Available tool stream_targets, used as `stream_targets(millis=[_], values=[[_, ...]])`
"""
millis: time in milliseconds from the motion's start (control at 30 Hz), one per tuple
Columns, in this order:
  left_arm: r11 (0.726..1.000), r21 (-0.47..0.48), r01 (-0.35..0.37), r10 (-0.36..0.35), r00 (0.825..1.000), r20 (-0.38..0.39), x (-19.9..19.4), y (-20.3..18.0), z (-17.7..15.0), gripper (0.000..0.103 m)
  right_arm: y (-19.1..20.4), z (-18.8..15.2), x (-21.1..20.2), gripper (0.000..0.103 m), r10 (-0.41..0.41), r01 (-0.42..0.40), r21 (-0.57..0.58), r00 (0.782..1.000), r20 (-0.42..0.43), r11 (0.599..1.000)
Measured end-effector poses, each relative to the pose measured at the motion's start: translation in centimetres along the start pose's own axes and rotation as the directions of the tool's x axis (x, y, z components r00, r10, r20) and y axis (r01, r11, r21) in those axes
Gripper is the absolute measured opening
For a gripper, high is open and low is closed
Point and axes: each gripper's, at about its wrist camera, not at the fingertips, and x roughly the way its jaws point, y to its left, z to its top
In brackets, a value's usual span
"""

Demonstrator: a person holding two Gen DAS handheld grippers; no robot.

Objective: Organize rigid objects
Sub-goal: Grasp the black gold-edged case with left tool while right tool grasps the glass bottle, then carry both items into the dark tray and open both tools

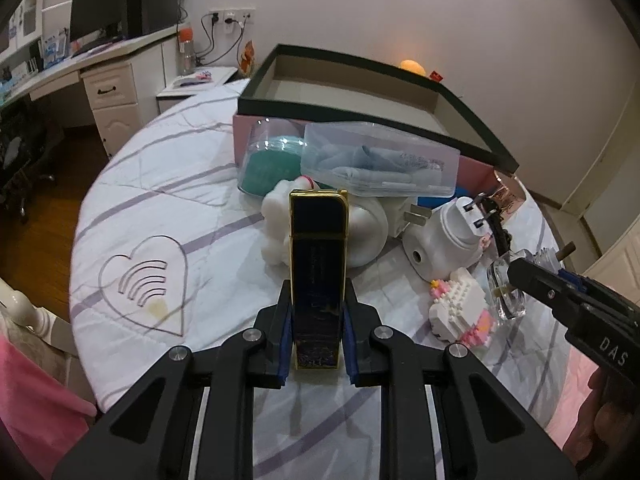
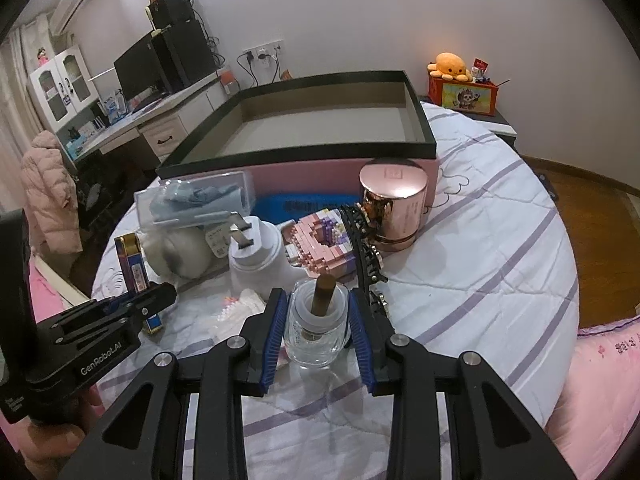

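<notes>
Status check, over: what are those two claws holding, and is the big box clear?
Left gripper shut on gold-edged lighter. Right gripper shut on glass bottle. Box empty, open. Clutter between grippers and box: plug, clear case.

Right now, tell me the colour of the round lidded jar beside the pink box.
Shiny rose gold jar, copper-pink all over; the right wrist view shows it best.

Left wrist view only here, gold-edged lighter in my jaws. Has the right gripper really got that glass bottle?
Observer: Yes. The right gripper has its jaws pressed on both sides of the clear glass bottle.
Operator: Anything close behind it?
Observer: A black studded band lies along the edge of a pink brick model.
Operator: That coppery thing by the box?
Observer: It's a rose-gold jar, upright in front of the pink box.
</notes>
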Motion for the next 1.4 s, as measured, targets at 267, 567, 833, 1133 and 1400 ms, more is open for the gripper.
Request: stream_targets(millis=[267, 567, 833, 1133, 1400], values=[[1.000, -0.001, 0.002, -0.002, 0.998, 0.055, -3.3, 0.7, 1.2, 0.020, 0.7, 0.9, -2.2, 0.032, 0.026, -0.025, -0.013, 0.998, 0.050, 1.000], [0.997, 0.051, -0.052, 0.042, 0.983, 0.180, -5.2, -0.1, 7.5, 0.020, 2.0, 6.4, -2.8, 0.032, 0.039, -0.029, -0.080, 0.991, 0.128, 0.996], [0.996, 0.082, -0.033, 0.018, 0.983, 0.184, -0.9, -0.9, 15.2, 0.020, 1.3, 13.2, 0.9, 0.032, 0.027, -0.015, -0.082, 0.990, 0.137, 0.996], [0.995, 0.095, 0.002, -0.001, 1.000, -0.014, 9.2, -1.1, 18.5, 0.020, -0.9, 16.8, 10.8, 0.033, 0.011, -0.013, -0.044, 0.999, -0.040, 0.999], [0.989, 0.148, -0.031, 0.046, 0.994, -0.096, 11.3, -1.9, 18.3, 0.073, -1.5, 16.5, 14.1, 0.035, -0.015, 0.008, -0.041, 0.987, -0.160, 0.999]])
